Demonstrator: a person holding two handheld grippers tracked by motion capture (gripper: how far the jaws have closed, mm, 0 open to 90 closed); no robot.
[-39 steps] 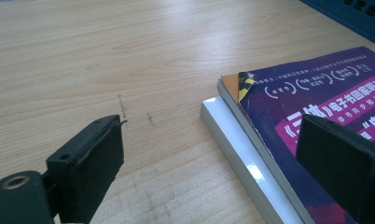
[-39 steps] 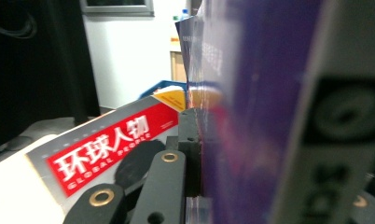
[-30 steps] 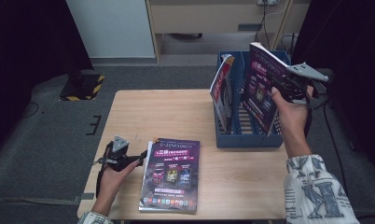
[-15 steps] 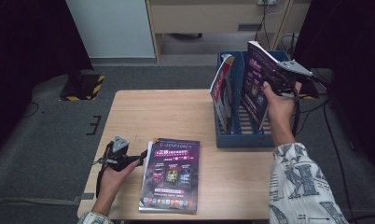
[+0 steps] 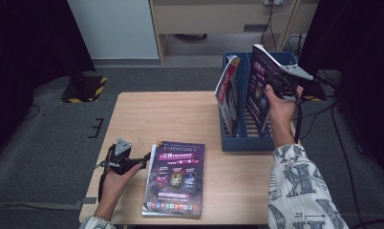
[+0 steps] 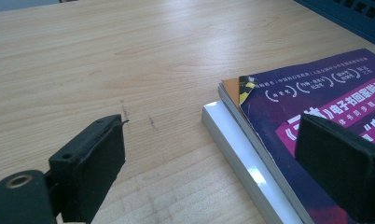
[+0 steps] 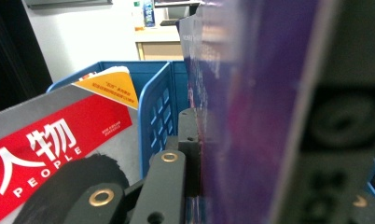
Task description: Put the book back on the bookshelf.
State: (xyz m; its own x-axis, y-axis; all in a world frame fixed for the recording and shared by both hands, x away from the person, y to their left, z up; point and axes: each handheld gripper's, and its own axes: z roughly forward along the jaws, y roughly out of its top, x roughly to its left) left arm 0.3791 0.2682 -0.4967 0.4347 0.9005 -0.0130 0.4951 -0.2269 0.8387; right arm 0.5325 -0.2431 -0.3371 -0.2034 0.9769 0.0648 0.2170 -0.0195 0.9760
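Right gripper [image 5: 275,86] has come down and inward since the earlier frames, jaws clamped on a purple magazine [image 5: 258,90], now upright, its lower edge inside the blue rack [image 5: 238,140]. Left gripper [image 5: 144,160] unmoved, jaws wide, beside the stack of magazines [image 5: 176,179] on the table [image 5: 166,117].

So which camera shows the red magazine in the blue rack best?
The right gripper view: the red magazine is close there, with big readable letters. The high view shows it small, leaning in the blue rack. The left gripper view looks at the purple magazine instead.
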